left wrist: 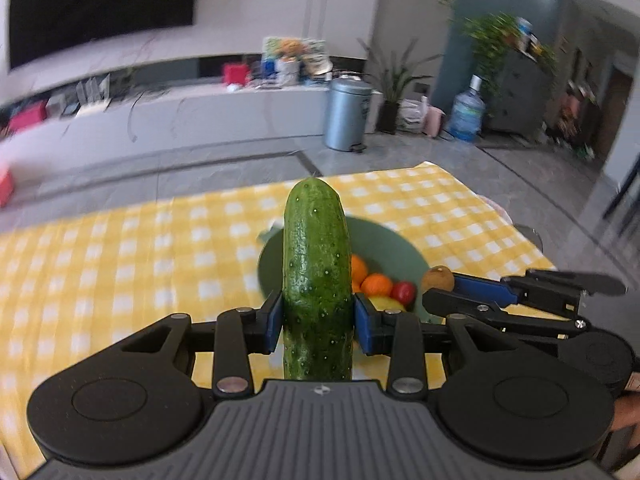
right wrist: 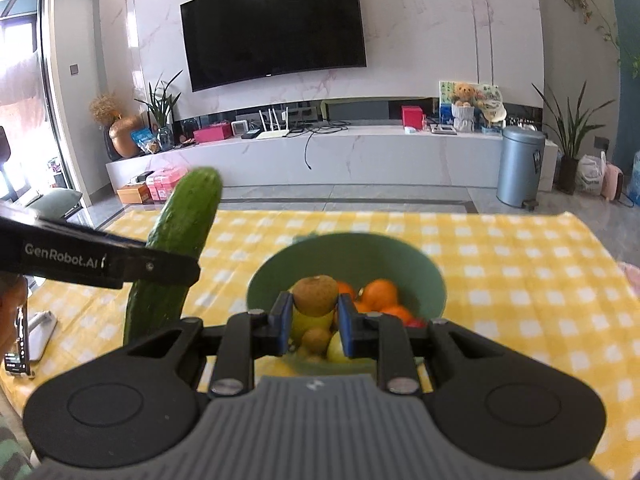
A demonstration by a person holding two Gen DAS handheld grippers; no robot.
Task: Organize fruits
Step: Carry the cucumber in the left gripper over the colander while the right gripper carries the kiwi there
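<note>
My left gripper (left wrist: 318,322) is shut on a green cucumber (left wrist: 317,280), which stands upright between the blue pads above the yellow checked tablecloth (left wrist: 120,248). The same cucumber (right wrist: 176,248) shows at the left of the right wrist view, clamped by the left gripper's black fingers (right wrist: 120,264). My right gripper (right wrist: 314,320) is shut on a brown kiwi (right wrist: 315,294), held over a green bowl (right wrist: 348,252). That bowl (left wrist: 400,248) holds oranges (left wrist: 376,284), a red fruit (left wrist: 403,292), yellow fruit (right wrist: 312,322) and another kiwi (right wrist: 316,338). In the left wrist view the right gripper (left wrist: 440,284) reaches in from the right with its kiwi (left wrist: 438,278).
A phone (right wrist: 18,344) and a white object (right wrist: 40,332) lie at the table's left edge. Beyond the table are a grey floor, a bin (right wrist: 522,166), a low white TV bench (right wrist: 304,152) and potted plants (right wrist: 568,152).
</note>
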